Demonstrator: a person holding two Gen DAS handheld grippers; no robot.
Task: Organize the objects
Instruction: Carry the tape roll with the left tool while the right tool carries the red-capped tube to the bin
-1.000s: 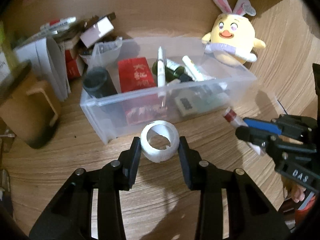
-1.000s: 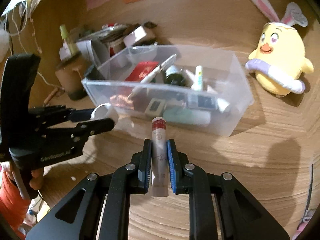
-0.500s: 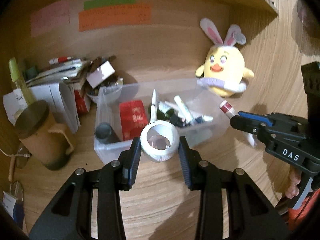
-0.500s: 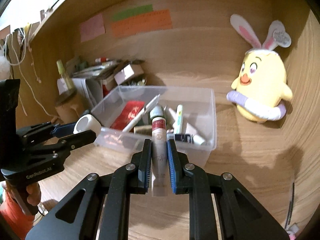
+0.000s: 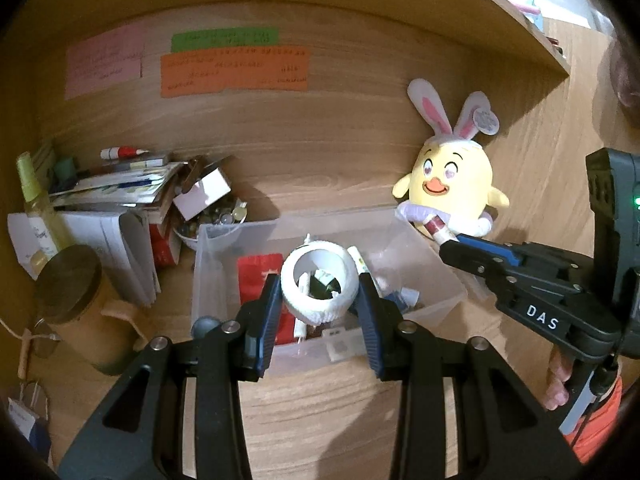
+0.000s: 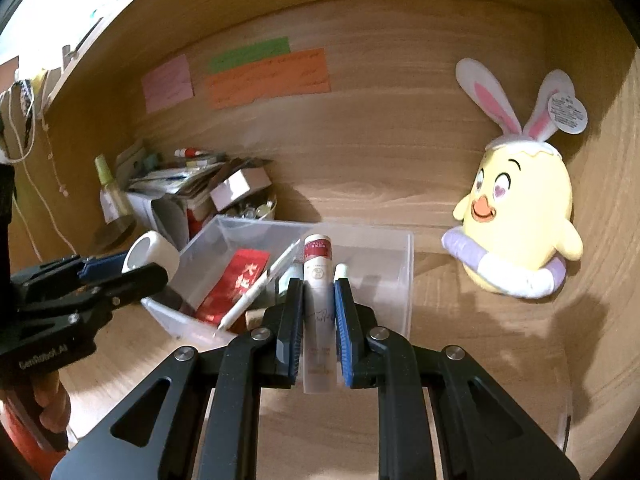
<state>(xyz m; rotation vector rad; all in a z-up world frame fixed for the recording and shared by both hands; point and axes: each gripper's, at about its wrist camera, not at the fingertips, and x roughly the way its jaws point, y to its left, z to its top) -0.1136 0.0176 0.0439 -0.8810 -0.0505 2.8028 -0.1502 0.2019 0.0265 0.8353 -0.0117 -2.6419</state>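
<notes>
My left gripper (image 5: 319, 298) is shut on a white tape roll (image 5: 318, 308) and holds it in the air in front of the clear plastic bin (image 5: 436, 268). It shows from the side in the right wrist view (image 6: 150, 254). My right gripper (image 6: 318, 312) is shut on a white tube with a red band (image 6: 318, 280), held up before the bin (image 6: 406, 280). The tube's tip shows in the left wrist view (image 5: 438, 230). The bin holds a red packet (image 6: 236, 284), a white pen (image 6: 260, 288) and several small bottles.
A yellow chick plush with bunny ears (image 5: 450, 184) sits right of the bin against the wooden back wall. A brown lidded mug (image 5: 76, 312), stacked papers (image 5: 120, 200) and a small white box (image 5: 202, 194) crowd the left. Coloured notes (image 5: 234, 70) hang on the wall.
Both grippers have risen and tilted up with their objects still held. The bin now sits lower and smaller in both views, and more of the back wall shows.
</notes>
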